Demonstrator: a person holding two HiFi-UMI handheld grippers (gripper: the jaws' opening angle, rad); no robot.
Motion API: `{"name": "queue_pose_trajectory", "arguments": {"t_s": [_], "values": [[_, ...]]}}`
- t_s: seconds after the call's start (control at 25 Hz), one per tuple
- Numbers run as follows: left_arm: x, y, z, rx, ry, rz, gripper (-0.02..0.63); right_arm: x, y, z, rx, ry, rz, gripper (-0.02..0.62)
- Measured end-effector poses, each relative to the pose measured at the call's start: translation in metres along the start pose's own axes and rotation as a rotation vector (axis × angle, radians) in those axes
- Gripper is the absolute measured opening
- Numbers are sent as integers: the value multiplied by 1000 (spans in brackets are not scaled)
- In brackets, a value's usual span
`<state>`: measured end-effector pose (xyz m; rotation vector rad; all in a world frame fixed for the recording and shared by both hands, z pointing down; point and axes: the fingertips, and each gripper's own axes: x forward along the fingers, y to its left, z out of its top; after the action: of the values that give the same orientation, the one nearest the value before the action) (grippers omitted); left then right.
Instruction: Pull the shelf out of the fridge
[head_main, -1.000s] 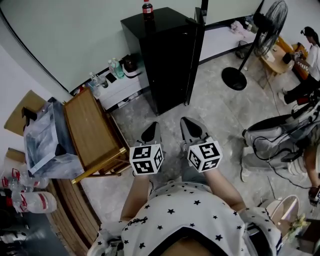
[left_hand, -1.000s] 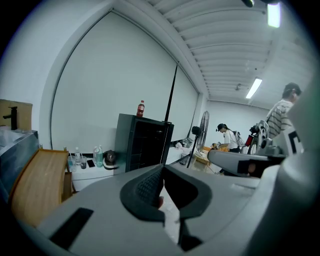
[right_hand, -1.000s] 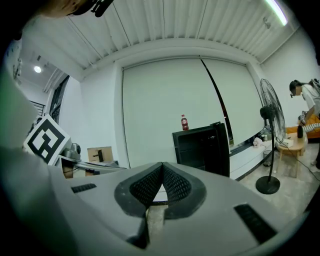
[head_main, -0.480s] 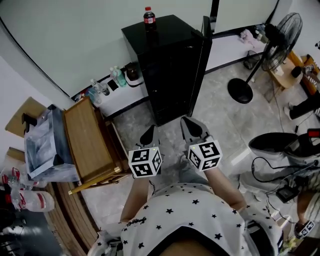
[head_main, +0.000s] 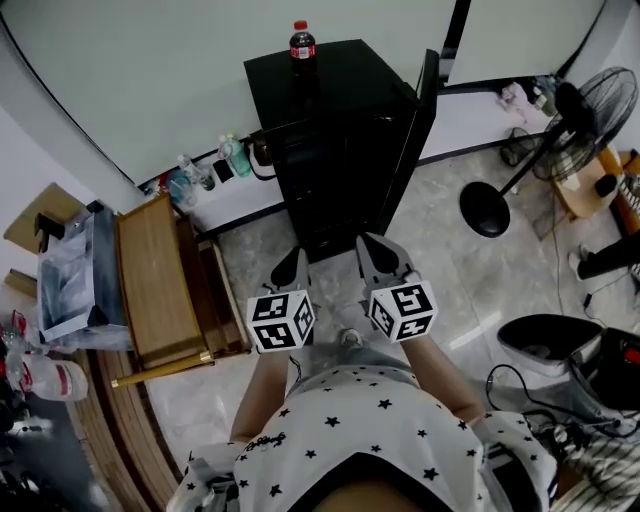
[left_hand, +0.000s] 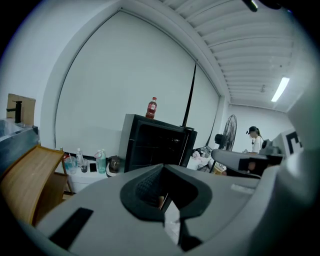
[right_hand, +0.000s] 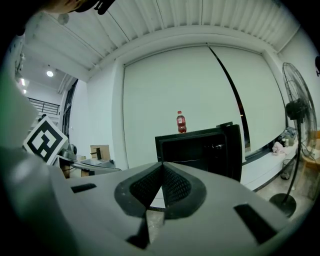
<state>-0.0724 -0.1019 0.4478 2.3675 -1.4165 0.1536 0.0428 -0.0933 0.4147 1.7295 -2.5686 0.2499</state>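
The black fridge stands against the far wall with its door swung open to the right. Its inside is dark, and faint shelf lines show only in the left gripper view. A cola bottle stands on top. My left gripper and right gripper are held side by side over the floor, well short of the fridge, and point at it. Both are shut with nothing between their jaws. The fridge also fills the middle of the right gripper view, beyond the shut right gripper.
A wooden table with a clear plastic box stands at the left. A low white bench with bottles runs along the wall beside the fridge. A standing fan with a round base is at the right, and cables and a dark bin lie nearer.
The view has closed in on the fridge, which now sits more central. Both grippers stay shut, side by side, and have shifted slightly left in the picture.
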Motion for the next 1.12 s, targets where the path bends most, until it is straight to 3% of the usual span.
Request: {"name": "queue_pose_trajectory", "arguments": {"t_s": [0.68,0.88,1.12], "values": [[90,-1,14,-20,-24,135,12,77,-87,-5,32,46,110,-8],[98,7,19,-16,-28,165,12,100,-103,-12,107,67,132,-8],[102,20,18,-6,-21,192,12,134,-120,-20,273,71,150,-8]]}}
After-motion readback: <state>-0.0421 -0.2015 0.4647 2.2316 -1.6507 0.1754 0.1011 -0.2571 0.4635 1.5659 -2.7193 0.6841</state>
